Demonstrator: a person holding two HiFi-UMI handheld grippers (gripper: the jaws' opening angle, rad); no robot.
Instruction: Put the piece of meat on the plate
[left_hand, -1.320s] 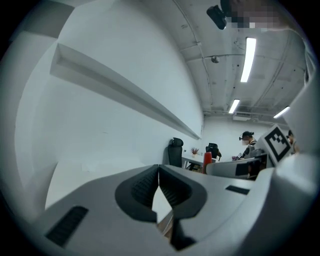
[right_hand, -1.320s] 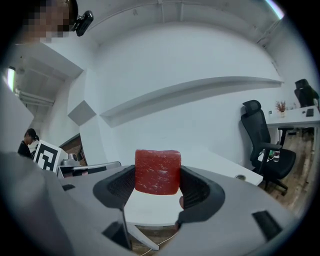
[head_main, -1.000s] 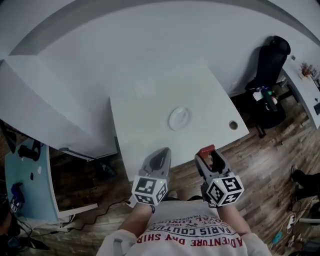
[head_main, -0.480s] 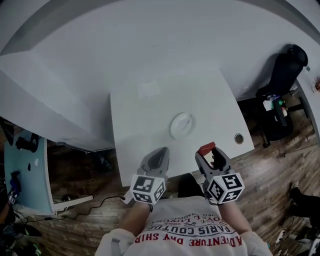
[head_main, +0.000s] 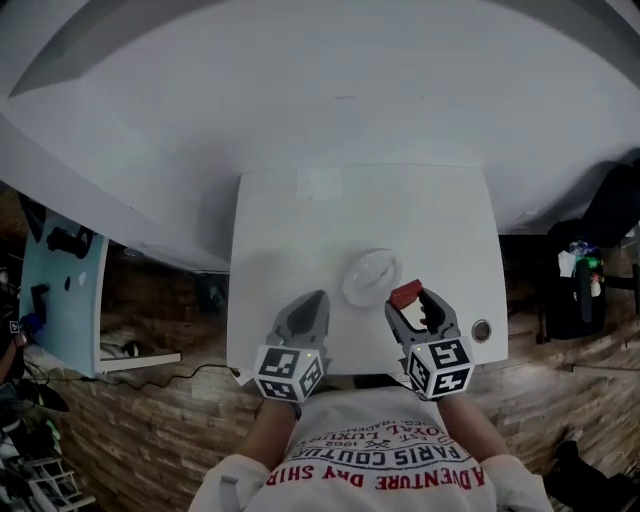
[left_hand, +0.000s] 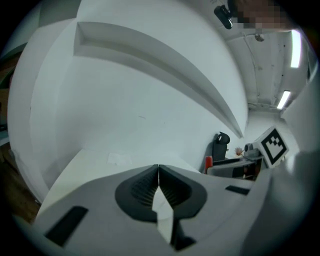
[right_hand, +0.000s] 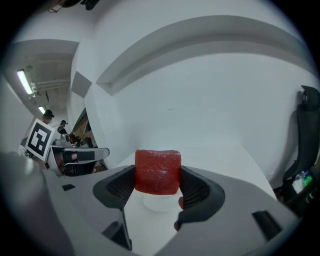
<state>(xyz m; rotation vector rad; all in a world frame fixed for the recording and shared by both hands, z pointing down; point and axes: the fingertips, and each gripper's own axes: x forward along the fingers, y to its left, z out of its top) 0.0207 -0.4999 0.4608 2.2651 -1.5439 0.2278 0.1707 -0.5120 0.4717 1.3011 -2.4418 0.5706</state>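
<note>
A red block of meat (right_hand: 158, 171) sits clamped between the jaws of my right gripper (right_hand: 158, 186), and it shows as a red piece (head_main: 404, 295) at the tip of my right gripper (head_main: 408, 303) in the head view. The white plate (head_main: 371, 276) lies on the white table (head_main: 290, 240), just left of and beyond the meat; in the right gripper view the plate (right_hand: 157, 204) peeks out below the meat. My left gripper (head_main: 315, 303) hovers over the table's near edge, shut with nothing in it (left_hand: 158, 181).
A round grommet hole (head_main: 481, 329) sits in the table's near right corner. A black chair (head_main: 600, 260) stands to the right of the table, a light blue desk (head_main: 55, 300) to the left. White wall lies beyond the table.
The view has shifted forward over the table. Both grippers are now over the table's near edge, and the meat has come close to the plate's right rim.
</note>
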